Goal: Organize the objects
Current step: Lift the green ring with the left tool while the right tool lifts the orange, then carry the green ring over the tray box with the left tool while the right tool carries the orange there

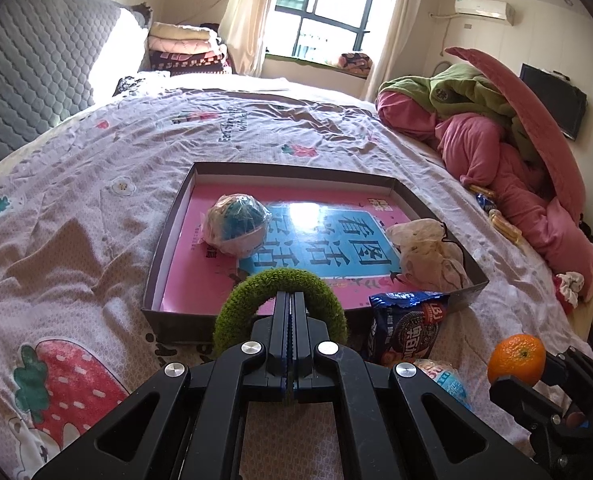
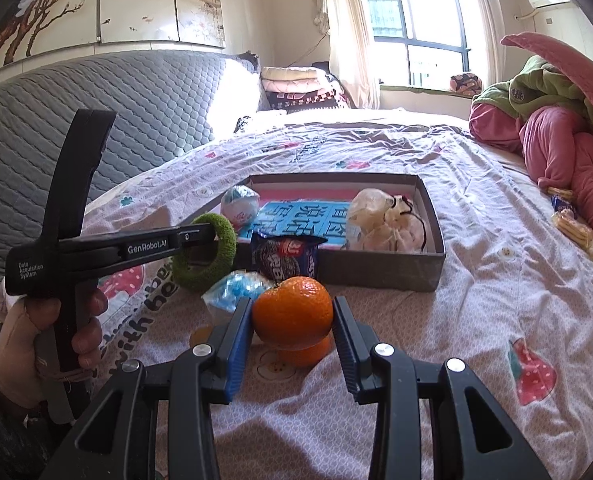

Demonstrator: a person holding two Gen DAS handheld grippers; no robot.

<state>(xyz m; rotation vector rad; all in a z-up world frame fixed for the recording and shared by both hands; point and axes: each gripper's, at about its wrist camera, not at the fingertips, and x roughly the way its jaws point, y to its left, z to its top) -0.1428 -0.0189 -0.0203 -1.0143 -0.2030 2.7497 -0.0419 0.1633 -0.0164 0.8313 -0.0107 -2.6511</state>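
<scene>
Gripper (image 2: pixel 292 322) around orange (image 2: pixel 292 312); second orange (image 2: pixel 312 352) beneath, right-wrist view only.

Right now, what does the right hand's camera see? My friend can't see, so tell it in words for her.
The right gripper holds an orange above a flowery bed sheet. To the left, the left gripper pinches a fuzzy green ring. Behind lies a shallow box holding two bagged items, a cookie packet leaning on its front.
</scene>
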